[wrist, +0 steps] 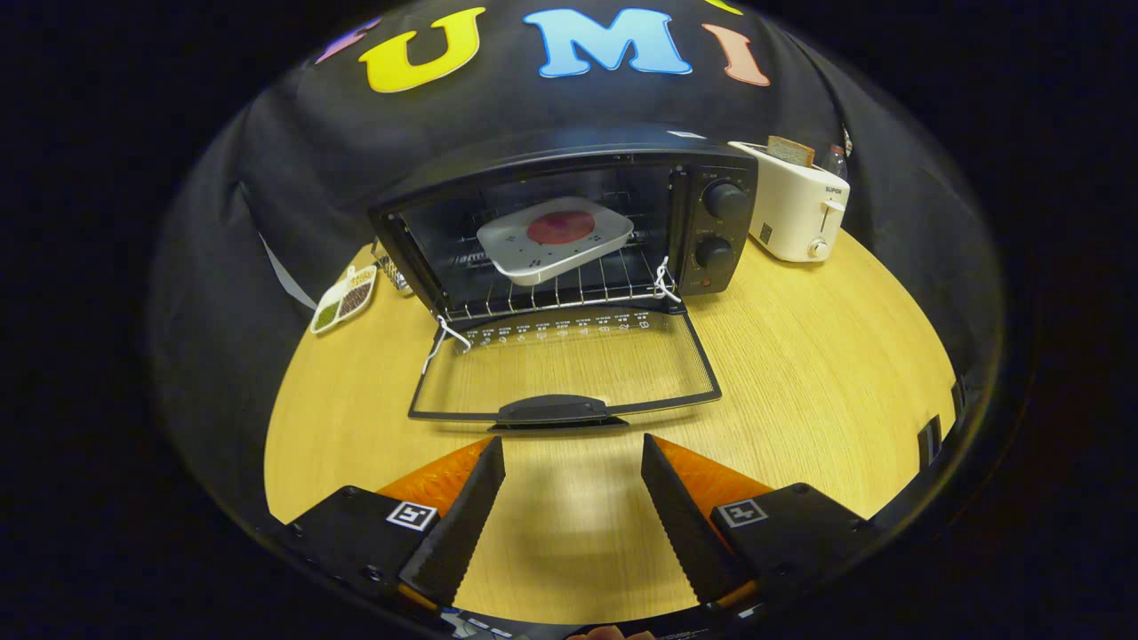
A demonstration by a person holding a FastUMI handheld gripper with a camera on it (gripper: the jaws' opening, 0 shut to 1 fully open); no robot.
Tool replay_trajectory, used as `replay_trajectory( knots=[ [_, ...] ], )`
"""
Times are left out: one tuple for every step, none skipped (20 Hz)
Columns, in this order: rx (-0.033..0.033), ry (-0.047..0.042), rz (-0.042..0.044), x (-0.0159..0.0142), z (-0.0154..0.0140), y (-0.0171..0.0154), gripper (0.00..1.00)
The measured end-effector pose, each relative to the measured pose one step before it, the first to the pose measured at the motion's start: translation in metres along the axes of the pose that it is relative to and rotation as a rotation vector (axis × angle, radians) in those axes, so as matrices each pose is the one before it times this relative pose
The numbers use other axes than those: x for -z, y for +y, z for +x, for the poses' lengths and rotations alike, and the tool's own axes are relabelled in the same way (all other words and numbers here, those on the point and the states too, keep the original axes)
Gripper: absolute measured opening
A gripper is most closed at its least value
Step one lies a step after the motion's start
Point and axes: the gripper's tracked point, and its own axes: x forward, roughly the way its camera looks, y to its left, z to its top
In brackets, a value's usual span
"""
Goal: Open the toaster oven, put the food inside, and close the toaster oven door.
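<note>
- The gripper (573,449) sits nearest, its two fingers spread wide apart with nothing between them; only bare tabletop shows in the gap.
- The wooden table (827,373) is light and round-edged, and it carries everything else.
- Just ahead of the fingertips lies the toaster oven door (560,369), swung fully down and flat on the table, glass pane up. Its dark handle (553,410) points toward the fingers, close to them but not touching.
- White cord loops (444,338) hang at both hinge corners of the door.
- Beyond the door stands the toaster oven (569,227), black, its cavity wide open.
- Inside, on the wire rack (569,289), rests a pale square plate (555,240) with a round reddish piece of food (560,228) on it. The plate sits slightly askew, wholly within the cavity.
- Two round knobs (725,201) sit one above the other on the oven's panel, on the side nearer the white toaster.
- Beside that panel, a little further back, stands a white toaster (797,213) with a slice of bread (789,151) sticking up from its slot.
- On the oven's other side, near the table's rim, lies a small divided dish (345,300) holding green and brown contents.
- A black cloth wall (293,160) closes the scene behind.
</note>
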Motion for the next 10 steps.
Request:
replay_trajectory(
  knots=[
    [0.00735,0.0096,-0.01468,0.00145,0.00333,-0.00035,0.98],
    [0.00737,0.00975,-0.00868,0.00231,0.00298,-0.00067,0.98],
    [0.01233,0.01167,-0.00955,0.00157,0.00375,-0.00184,0.98],
    [0.01051,0.01386,-0.00822,0.00198,0.00382,-0.00205,0.98],
    [0.00803,0.01348,-0.00725,0.00732,0.00672,0.00042,0.98],
    [0.00699,0.01048,-0.00516,0.00263,0.0045,-0.0012,0.99],
    [0.0086,0.01342,-0.00517,0.00206,0.00463,-0.00097,0.99],
    [0.00497,0.012,-0.00296,0.00175,0.00467,-0.00034,0.99],
    [0.0028,0.01225,-0.00141,0.00117,0.00482,0.00029,0.99],
    [0.00146,0.01189,0.00077,0.00061,0.0047,0.00043,0.99]
  ],
)
